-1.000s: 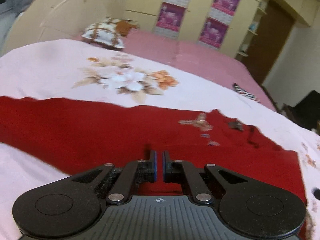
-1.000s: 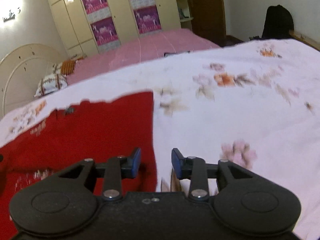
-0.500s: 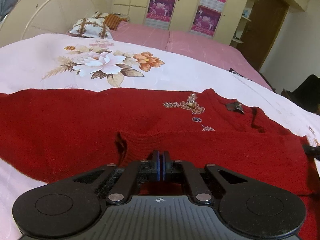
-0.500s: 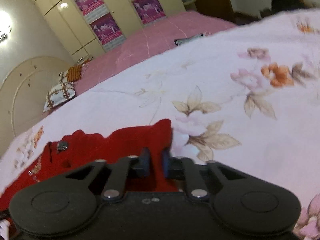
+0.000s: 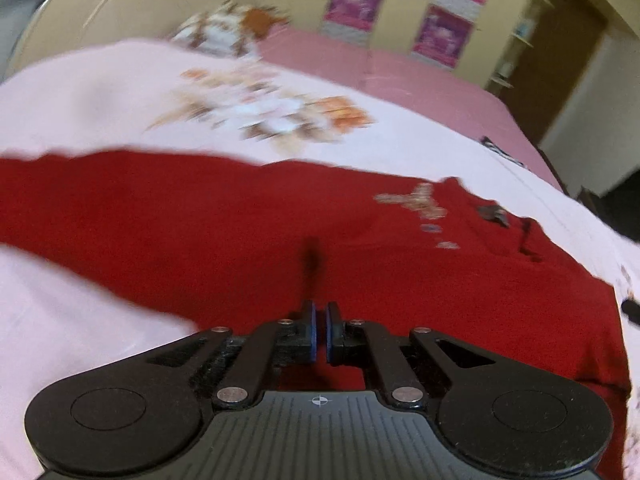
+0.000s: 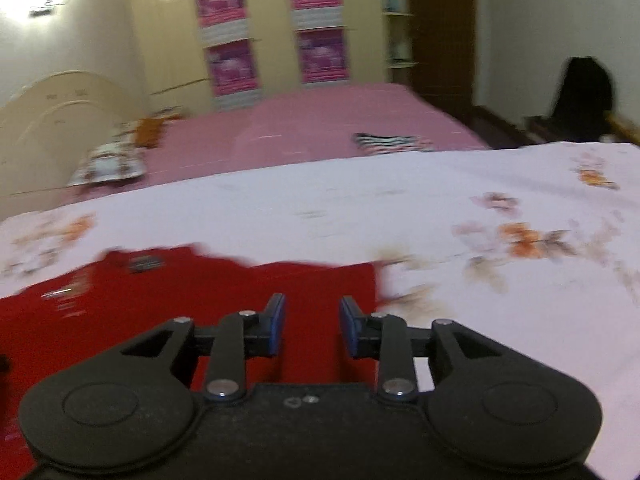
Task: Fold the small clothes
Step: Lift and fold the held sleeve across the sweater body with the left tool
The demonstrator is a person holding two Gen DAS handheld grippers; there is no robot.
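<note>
A red sweater (image 5: 280, 240) is spread on the bedsheet (image 6: 440, 220), one fold seemingly laid; more remain; left gripper (image 5: 319, 334) is pinched on its knit; right gripper (image 6: 312, 330) is opening, nothing held.

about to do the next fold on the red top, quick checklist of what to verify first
1. Left gripper shut: ok; whether it pinches the red sweater: cannot tell.
2. Right gripper free of cloth: ok, jaws opening, nothing pinched between them.
3. Sweater lies on the floral sheet: ok.
4. Sweater's right edge straight: ok.
5. Sweater flat, no wrinkles: cannot tell, blurred.
</note>
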